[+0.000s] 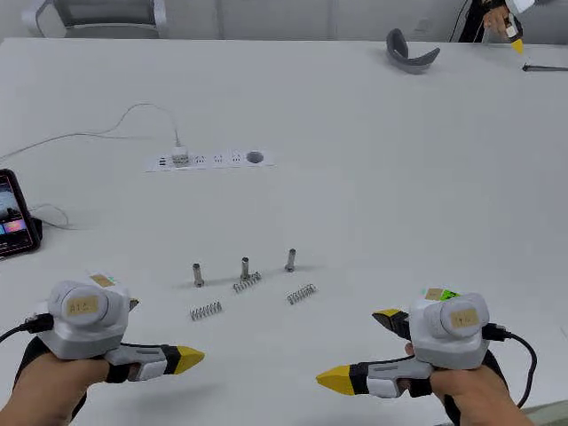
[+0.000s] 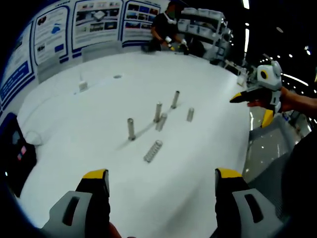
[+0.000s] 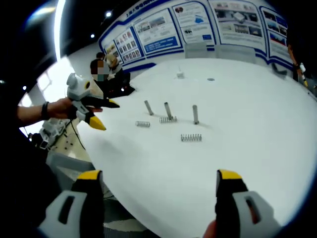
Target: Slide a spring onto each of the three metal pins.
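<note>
Three short metal pins stand upright in a row on the white table: left pin (image 1: 198, 274), middle pin (image 1: 245, 268), right pin (image 1: 290, 259). Three springs lie flat near them: one (image 1: 206, 311) in front of the left pin, one (image 1: 247, 282) touching the middle pin's base, one (image 1: 302, 294) in front of the right pin. My left gripper (image 1: 160, 333) is at the near left, open and empty. At the near right my right gripper (image 1: 362, 348) is open with nothing between its yellow tips. The pins (image 2: 158, 111) and a spring (image 2: 153, 150) lie ahead of the left jaws. The right gripper view shows the pins (image 3: 168, 110) and the nearest spring (image 3: 191, 137).
A white power strip (image 1: 209, 160) with a plugged cable lies behind the pins. A dark phone (image 1: 13, 213) sits at the left edge. A grey curved band (image 1: 411, 51) rests at the far right, where a person's hand (image 1: 501, 18) works. Bare table surrounds the pins.
</note>
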Demonstrator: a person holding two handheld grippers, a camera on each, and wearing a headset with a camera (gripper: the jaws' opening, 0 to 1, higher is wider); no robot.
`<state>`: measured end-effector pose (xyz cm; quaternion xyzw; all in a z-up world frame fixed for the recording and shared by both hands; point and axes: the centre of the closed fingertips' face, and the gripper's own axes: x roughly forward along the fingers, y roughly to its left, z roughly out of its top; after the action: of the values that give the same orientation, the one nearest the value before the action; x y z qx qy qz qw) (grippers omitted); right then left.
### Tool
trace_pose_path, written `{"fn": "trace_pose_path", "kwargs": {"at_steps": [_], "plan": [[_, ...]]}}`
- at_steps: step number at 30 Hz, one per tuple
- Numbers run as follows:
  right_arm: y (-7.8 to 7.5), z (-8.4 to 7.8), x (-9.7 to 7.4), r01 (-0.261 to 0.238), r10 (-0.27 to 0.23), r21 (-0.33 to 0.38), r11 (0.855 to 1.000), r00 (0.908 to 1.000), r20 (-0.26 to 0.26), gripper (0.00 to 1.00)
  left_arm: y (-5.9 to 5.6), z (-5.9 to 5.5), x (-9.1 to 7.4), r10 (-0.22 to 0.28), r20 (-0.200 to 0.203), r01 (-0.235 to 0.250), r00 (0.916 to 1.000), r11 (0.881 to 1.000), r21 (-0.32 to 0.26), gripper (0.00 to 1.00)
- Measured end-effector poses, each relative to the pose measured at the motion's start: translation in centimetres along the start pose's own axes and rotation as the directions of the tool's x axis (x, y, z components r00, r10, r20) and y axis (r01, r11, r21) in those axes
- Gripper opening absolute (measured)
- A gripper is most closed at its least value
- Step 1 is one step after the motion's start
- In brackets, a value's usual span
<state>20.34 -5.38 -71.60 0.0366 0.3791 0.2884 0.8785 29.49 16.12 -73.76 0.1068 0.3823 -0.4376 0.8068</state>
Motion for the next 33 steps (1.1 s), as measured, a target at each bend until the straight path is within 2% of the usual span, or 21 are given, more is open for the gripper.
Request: {"fn": "trace_pose_path", "kwargs": {"at_steps": [8, 16, 18, 25, 33], "plan": [[0.0, -0.4, 0.0, 0.003, -0.004, -0.015, 1.000, 0.9996, -0.027, 0.95, -0.3, 0.0, 1.7, -0.015, -0.035, 0.017, 0.9993, 0.998, 0.058, 0.84], [0.0, -0.5, -0.1, 0.006, -0.006, -0.006, 1.000, 0.9997, -0.025, 0.95, -0.2, 0.5, 3.1, -0.028, -0.039, 0.031, 0.9988, 0.997, 0.076, 0.77], [0.0, -0.5, -0.1, 0.008, -0.008, -0.002, 1.000, 0.9997, -0.023, 0.95, -0.3, 0.5, 3.5, -0.050, -0.040, 0.053, 0.9979, 0.995, 0.081, 0.72], [-0.1, -0.8, -0.2, 0.009, -0.009, 0.007, 1.000, 0.9997, -0.025, 0.95, -0.2, 0.4, 5.0, -0.059, -0.046, 0.063, 0.9972, 0.995, 0.081, 0.63], [-0.4, -1.0, -0.4, 0.019, -0.018, 0.023, 1.000, 0.9996, -0.019, 0.95, 0.5, 0.0, 6.8, -0.063, -0.050, 0.065, 0.9968, 0.997, 0.042, 0.48]]}}
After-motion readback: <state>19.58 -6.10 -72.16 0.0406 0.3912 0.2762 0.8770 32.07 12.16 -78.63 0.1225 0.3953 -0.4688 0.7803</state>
